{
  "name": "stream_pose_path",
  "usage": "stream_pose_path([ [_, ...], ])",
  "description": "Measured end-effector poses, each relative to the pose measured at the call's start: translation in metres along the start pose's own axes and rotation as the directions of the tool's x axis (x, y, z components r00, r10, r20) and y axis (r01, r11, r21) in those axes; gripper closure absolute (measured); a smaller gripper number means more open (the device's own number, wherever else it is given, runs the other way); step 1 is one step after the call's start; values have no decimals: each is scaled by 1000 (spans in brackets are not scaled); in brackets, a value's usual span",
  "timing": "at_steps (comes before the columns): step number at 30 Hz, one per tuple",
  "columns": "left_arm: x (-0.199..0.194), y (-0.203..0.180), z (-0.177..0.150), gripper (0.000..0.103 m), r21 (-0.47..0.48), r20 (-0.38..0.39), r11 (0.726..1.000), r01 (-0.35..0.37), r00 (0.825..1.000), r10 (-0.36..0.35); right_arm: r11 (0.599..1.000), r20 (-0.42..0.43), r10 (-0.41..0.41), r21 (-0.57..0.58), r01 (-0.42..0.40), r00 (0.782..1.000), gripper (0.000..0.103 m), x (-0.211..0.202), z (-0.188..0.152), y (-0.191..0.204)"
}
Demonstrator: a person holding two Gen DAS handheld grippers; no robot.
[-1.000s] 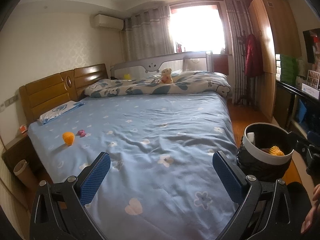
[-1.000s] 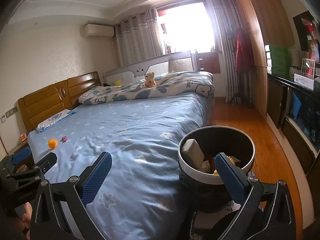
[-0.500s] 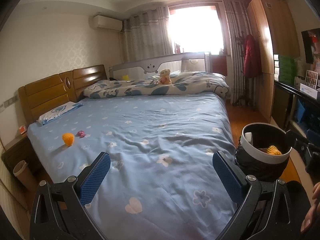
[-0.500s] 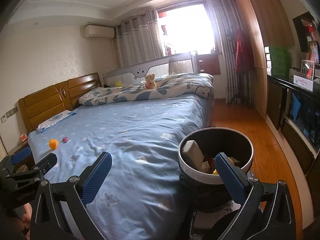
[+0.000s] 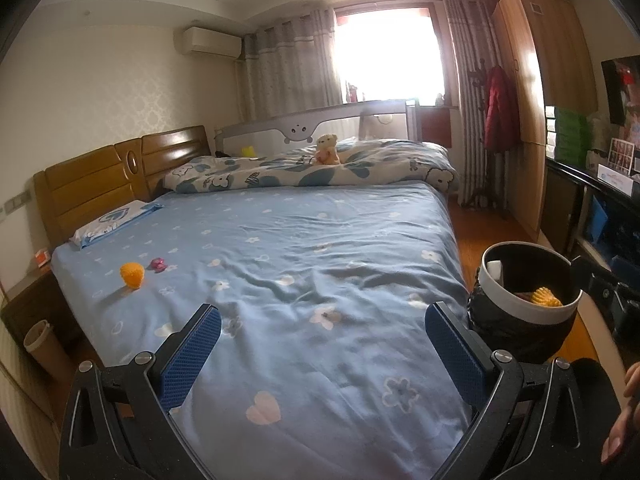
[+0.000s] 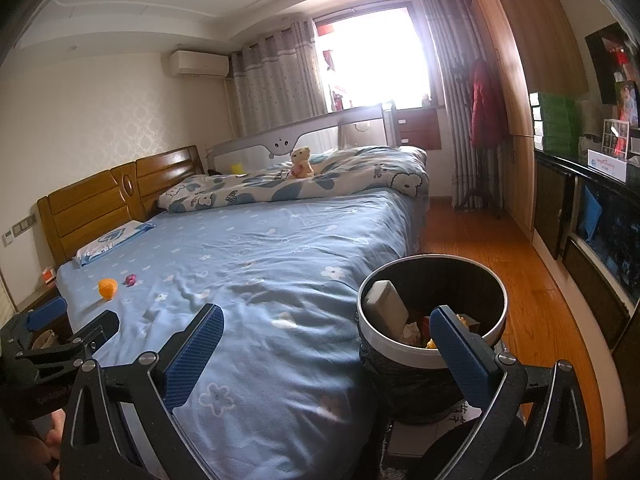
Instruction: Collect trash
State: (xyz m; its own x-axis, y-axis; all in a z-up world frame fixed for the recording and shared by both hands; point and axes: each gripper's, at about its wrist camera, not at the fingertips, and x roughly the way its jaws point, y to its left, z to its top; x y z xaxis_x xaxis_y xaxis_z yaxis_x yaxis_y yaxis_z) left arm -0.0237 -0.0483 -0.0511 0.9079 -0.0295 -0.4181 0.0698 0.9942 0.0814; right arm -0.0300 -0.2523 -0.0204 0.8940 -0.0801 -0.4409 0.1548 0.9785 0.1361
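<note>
Wide bed under a pale blue flower-print sheet [image 5: 320,248], filling most of both views, with a folded cartoon-print duvet [image 5: 304,168] along its far side and a wooden headboard [image 5: 100,188] on the left. Round bin with a white rim and black liner [image 6: 432,356] just beside the bed's near right corner, standing on the wooden floor; already holding a pale block-shaped piece, crumpled scraps and something yellow.

Left gripper [image 5: 322,354] hovering above the near edge of the sheet, blue-padded fingers spread wide, nothing between them. Right gripper [image 6: 326,346] likewise fully parted and empty, one finger in line with the bin's rim, the other over the sheet.

Far over on the left part of the sheet, near the headboard: small orange ridged ball-like item [image 5: 132,275], and just beside it, apart, a tiny pink crumpled scrap [image 5: 158,264]. Both well apart from either gripper.

Probably between pickups, some trash binned, these two left. Next move likely calls for a long reach across the mattress with the left gripper, closing around the orange item first, then carrying it back over the bin. Pink scrap, lying flat, probably harder to pinch without catching fabric.
</note>
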Motion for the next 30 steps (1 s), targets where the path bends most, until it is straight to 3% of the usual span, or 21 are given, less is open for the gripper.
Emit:
stream_pose_path([
  [30, 3, 4, 0, 0, 5, 0, 1000, 13, 1000, -13, 1000, 0, 2, 0, -2, 1000, 0, -1, 0, 1],
])
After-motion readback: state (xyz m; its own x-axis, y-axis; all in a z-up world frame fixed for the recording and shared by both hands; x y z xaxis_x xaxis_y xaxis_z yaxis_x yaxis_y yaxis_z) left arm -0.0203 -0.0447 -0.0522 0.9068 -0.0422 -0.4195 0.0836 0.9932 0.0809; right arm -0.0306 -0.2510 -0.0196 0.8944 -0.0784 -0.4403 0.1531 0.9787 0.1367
